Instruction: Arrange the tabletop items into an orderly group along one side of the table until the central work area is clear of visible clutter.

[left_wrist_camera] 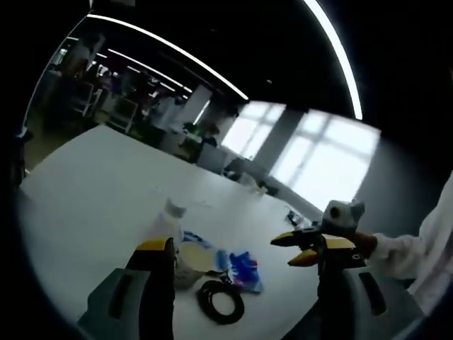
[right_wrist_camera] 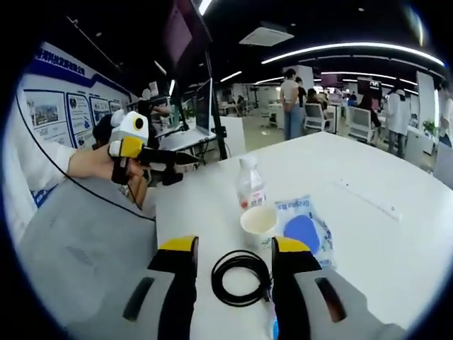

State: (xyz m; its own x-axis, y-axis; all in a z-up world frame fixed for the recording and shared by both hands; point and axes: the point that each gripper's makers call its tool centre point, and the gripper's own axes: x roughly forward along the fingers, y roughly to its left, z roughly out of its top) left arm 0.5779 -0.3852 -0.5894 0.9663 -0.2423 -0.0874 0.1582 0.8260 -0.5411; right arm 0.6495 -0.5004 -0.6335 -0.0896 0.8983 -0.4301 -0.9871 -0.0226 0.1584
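Coiled black cable (right_wrist_camera: 241, 278) sits on the white table (right_wrist_camera: 368, 234) right between your right gripper's (right_wrist_camera: 233, 255) yellow-tipped jaws, which stand wide apart with nothing in them; the coil looks flat on the surface, and you can't tell from the right gripper view whether the jaws touch it. Just past it is a small white cup (right_wrist_camera: 259, 219), then a clear plastic bottle (right_wrist_camera: 250, 183) upright behind the cup, and a blue-and-white packet (right_wrist_camera: 304, 227) lying flat just beside the cup on the right. So the clutter is already bunched close together near your edge of the table, rest of the tabletop looks bare. Step in hand, as a judgement: you are lining up on the cable to pick it or nudge it in with the others; nothing is gripped yet. Next move calls for dropping the jaws around one side of the coil, not the hollow middle, and closing on the strands, since a loose coil may spring open or drag the cup. In the left gripper view the same cable (left_wrist_camera: 220, 301), cup (left_wrist_camera: 191, 258), bottle (left_wrist_camera: 170, 223) and packet (left_wrist_camera: 241, 269) lie just ahead of your left gripper (left_wrist_camera: 237, 262), jaws wide and empty, items between and beyond them. Your left gripper also shows in the right gripper view, held up off the table well apart from the group.
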